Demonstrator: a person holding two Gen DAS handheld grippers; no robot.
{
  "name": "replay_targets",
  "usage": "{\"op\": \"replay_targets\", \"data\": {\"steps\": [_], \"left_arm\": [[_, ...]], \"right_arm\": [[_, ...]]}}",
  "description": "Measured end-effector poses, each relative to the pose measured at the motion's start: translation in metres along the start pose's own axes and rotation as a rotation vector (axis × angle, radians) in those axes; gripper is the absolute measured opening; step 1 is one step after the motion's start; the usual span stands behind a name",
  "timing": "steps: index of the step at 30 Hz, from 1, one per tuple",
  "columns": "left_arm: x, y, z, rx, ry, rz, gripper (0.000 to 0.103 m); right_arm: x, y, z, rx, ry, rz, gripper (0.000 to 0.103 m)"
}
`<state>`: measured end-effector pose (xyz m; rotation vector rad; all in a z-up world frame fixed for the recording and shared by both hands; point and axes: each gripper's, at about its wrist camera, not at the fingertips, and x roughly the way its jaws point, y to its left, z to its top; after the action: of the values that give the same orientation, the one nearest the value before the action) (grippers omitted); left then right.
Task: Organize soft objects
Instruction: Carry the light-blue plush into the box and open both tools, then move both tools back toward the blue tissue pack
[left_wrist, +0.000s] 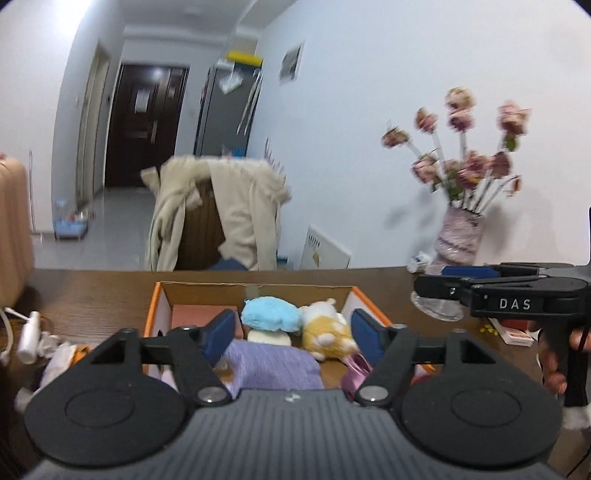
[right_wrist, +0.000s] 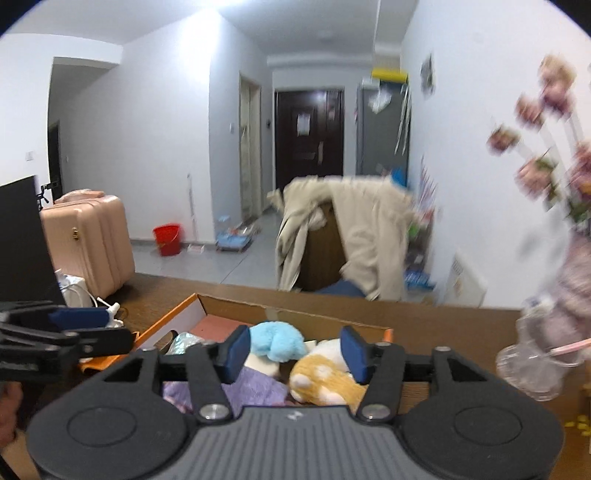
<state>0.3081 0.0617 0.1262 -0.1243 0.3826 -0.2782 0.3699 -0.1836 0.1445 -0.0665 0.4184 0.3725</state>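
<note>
Left claw (left_wrist: 291, 334): jaws spread, nothing between the blue pads; hangs above the near end of the box, pointing w/ a slight downward tilt.
Right claw (right_wrist: 293, 352): also spread & empty, over the same box from the other side; its jaws appear side-on at the right edge of the left wrist view.
Step in hand: judged a release/pull-back — both claws hold nothing while the soft items lie below in the box.
Box (left_wrist: 157, 306): open cardboard, orange outer edges, on the brown counter (left_wrist: 92, 291), flaps up.
Contents: blue plush (left_wrist: 271, 314) at the back, touching a yellow-and-white plush (left_wrist: 325, 328) on its right; purple cloth (left_wrist: 273, 365) folded in front; a pink satin item (left_wrist: 354, 373) at the near right corner, partly hidden.
Next move: prob. look for any soft item outside the box; white crumpled stuff (left_wrist: 55, 363) left of the box is a candidate, but too blurred to ID.
Nearby: vase of flowers (left_wrist: 458, 236) well right of the box — keep the right claw clear of it.
</note>
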Motion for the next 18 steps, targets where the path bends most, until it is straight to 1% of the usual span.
{"op": "replay_targets", "data": {"steps": [2, 3, 4, 5, 6, 8, 10, 11, 13, 16, 18], "left_arm": [[-0.029, -0.011, -0.016, 0.015, -0.021, -0.007, 0.083], [-0.043, -0.015, -0.027, 0.015, -0.025, -0.008, 0.086], [-0.055, -0.018, -0.036, 0.011, -0.024, -0.003, 0.09], [-0.067, -0.019, -0.048, 0.014, -0.025, 0.006, 0.092], [-0.078, -0.02, -0.059, 0.017, -0.028, 0.019, 0.093], [-0.099, -0.022, -0.082, 0.02, -0.029, 0.059, 0.098], [-0.118, -0.02, -0.104, -0.004, -0.033, 0.092, 0.099], [-0.127, -0.019, -0.116, -0.019, -0.029, 0.093, 0.099], [-0.142, -0.016, -0.133, -0.047, -0.014, 0.09, 0.1], [-0.151, -0.015, -0.148, -0.025, -0.005, 0.096, 0.1], [-0.152, -0.014, -0.149, -0.015, -0.005, 0.105, 0.1]], "right_arm": [[-0.033, 0.009, -0.015, -0.002, -0.034, -0.017, 0.063], [-0.049, 0.014, -0.025, 0.007, -0.052, -0.02, 0.071], [-0.06, 0.017, -0.034, 0.011, -0.063, -0.017, 0.076], [-0.073, 0.022, -0.044, 0.017, -0.075, -0.017, 0.081], [-0.085, 0.028, -0.057, 0.016, -0.087, -0.016, 0.084], [-0.107, 0.039, -0.083, 0.012, -0.108, -0.005, 0.087], [-0.125, 0.053, -0.109, 0.021, -0.125, 0.003, 0.091], [-0.134, 0.059, -0.125, 0.036, -0.131, -0.002, 0.095], [-0.145, 0.071, -0.151, 0.072, -0.127, -0.012, 0.097], [-0.152, 0.083, -0.173, 0.082, -0.083, 0.017, 0.097], [-0.153, 0.088, -0.18, 0.074, -0.065, 0.0, 0.097]]}}
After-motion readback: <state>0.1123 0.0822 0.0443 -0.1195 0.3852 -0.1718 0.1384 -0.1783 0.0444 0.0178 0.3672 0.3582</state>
